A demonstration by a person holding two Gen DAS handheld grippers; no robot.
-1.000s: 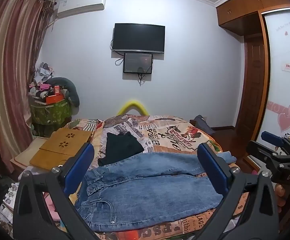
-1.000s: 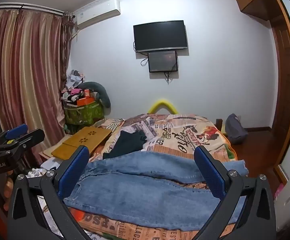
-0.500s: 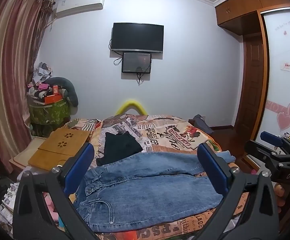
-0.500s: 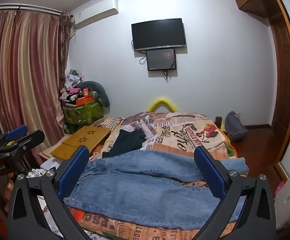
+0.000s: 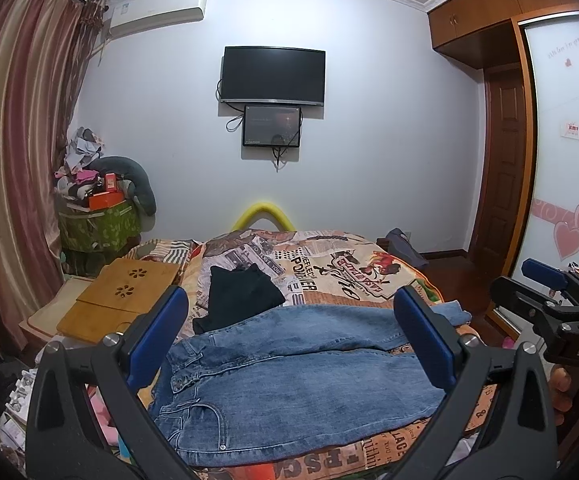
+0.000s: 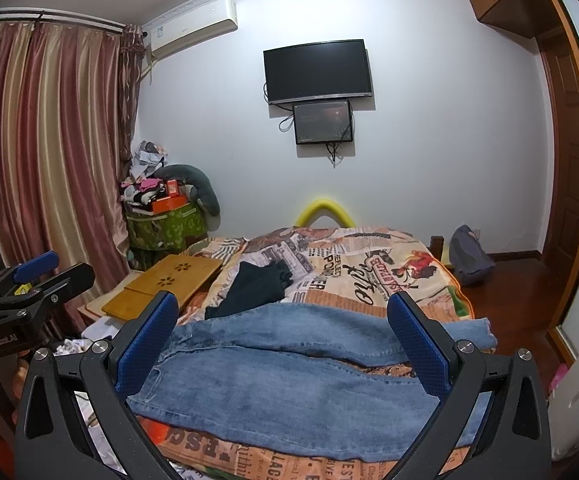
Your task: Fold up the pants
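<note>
Blue jeans (image 5: 289, 376) lie spread flat across the near end of the bed, waistband to the left, legs running right; they also show in the right wrist view (image 6: 301, 376). My left gripper (image 5: 289, 320) is open and empty, held above the jeans near the waist end. My right gripper (image 6: 285, 320) is open and empty, held above the legs. Each gripper shows at the other view's edge: the right one (image 5: 545, 292) and the left one (image 6: 37, 276).
A printed bedspread (image 5: 341, 268) covers the bed. A dark folded garment (image 5: 241, 296) lies beyond the jeans. A wooden lap desk (image 5: 117, 300) sits left of the bed, with a cluttered green box (image 5: 97, 224) behind. Wardrobe and door stand at right (image 5: 505, 160).
Both views have drifted very slightly; the jeans lie as before and both grippers stay open.
</note>
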